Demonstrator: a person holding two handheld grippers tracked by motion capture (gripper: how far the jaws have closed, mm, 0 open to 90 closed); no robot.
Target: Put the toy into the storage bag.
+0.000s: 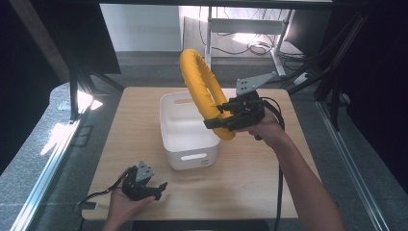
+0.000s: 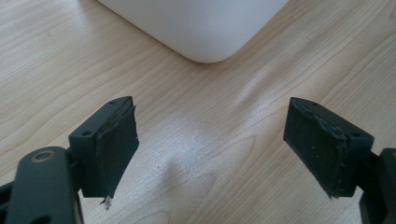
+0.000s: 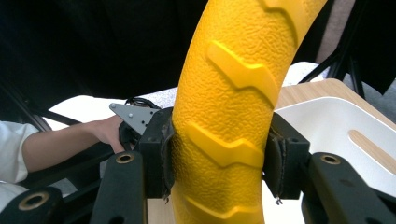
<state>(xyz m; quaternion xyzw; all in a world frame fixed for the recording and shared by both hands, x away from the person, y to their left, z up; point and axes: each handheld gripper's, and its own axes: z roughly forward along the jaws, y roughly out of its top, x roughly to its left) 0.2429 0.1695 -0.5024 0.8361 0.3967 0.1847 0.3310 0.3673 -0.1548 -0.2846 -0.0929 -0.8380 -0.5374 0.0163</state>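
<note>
— Yellow rubbery ring (image 1: 204,94), textured with raised chevron treads: where do you have it?

— You hold it up off the table, upright on edge, over the right rim of the white bin (image 1: 185,130). Its top arcs toward twelve o'clock above the bin; its lower end hangs at about four o'clock of the bin's centre, beside the right wall.

— And your right gripper (image 1: 226,120)?

— Your jaws are clamped on the ring's lower part, one pad on each side of the tube. In the right gripper view the ring (image 3: 233,116) rises between the two black pads (image 3: 161,154) and both press into its sides, so your right gripper (image 3: 217,158) is closed on it.

— What of the bin itself?

— It stands on the wooden table (image 1: 260,178) near the middle, open side up, with a slot handle in the near wall and another in the far one. The right gripper view shows its rim (image 3: 327,121) just behind the ring.

— And your left gripper (image 1: 149,187)?

— It rests low on the table at about seven o'clock of the bin, well apart from the ring. In the left gripper view your jaws stand wide apart over bare wood, nothing between them, your left gripper (image 2: 210,154) aimed at a rounded corner of the bin (image 2: 201,28) at twelve o'clock.
</note>
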